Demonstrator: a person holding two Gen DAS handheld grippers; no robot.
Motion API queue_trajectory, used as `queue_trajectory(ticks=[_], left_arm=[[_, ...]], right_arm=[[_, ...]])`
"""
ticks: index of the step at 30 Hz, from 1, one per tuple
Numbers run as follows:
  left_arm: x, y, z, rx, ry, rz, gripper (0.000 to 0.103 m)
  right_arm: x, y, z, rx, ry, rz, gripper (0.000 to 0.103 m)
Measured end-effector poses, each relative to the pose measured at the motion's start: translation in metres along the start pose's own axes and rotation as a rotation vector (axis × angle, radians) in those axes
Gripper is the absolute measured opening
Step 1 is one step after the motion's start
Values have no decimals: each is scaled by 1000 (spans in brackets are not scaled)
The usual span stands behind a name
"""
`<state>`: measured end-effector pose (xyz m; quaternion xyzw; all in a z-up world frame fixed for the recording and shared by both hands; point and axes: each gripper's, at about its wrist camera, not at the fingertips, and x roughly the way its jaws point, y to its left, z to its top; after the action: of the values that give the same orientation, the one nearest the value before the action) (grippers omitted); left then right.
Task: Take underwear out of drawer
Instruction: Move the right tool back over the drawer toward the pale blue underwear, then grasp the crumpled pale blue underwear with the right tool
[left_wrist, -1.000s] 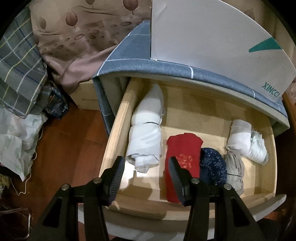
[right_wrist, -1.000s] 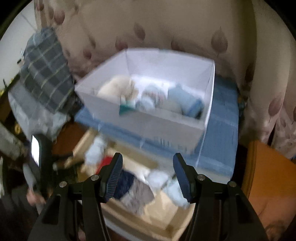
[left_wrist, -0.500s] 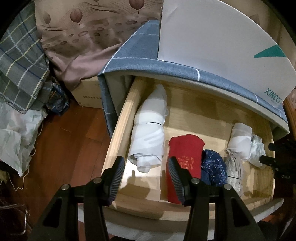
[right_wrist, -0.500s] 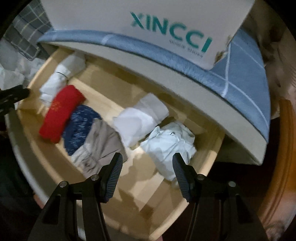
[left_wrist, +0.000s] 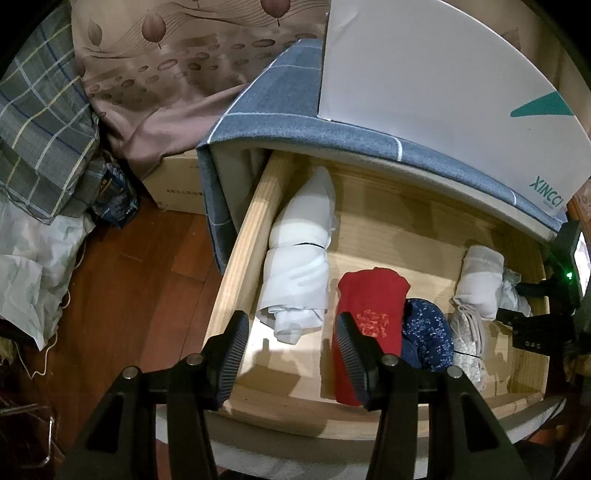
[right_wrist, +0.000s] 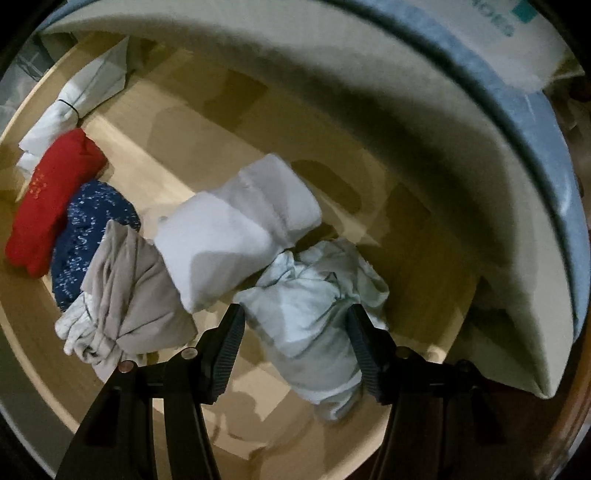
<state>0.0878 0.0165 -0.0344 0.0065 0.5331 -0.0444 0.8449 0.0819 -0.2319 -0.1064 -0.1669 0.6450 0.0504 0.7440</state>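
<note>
My right gripper (right_wrist: 295, 332) is down in the wooden drawer (left_wrist: 240, 273); its jaws are wide open, one on each side of the pale green underwear (right_wrist: 314, 314), not squeezing it; that crumpled piece lies at the right end of the drawer, touching a white roll (right_wrist: 236, 229); next come a grey bundle (right_wrist: 125, 295), a blue dotted roll (right_wrist: 88, 236) and a red roll (right_wrist: 51, 195). My left gripper (left_wrist: 290, 350) hangs over the drawer's front edge, jaws wide open and holding nothing, near a long white bundle (left_wrist: 299, 266); a white box (left_wrist: 436, 85) sits on top.
</note>
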Motion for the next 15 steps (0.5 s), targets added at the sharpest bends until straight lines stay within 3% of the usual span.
queue_trajectory(ticks=[9, 15], left_arm=[[0, 1, 0, 6, -2, 2, 51], [0, 2, 1, 4, -4, -1, 51]], right_arm=[[17, -3, 4, 59, 39, 25, 55], [15, 1, -3, 121, 89, 104, 55]])
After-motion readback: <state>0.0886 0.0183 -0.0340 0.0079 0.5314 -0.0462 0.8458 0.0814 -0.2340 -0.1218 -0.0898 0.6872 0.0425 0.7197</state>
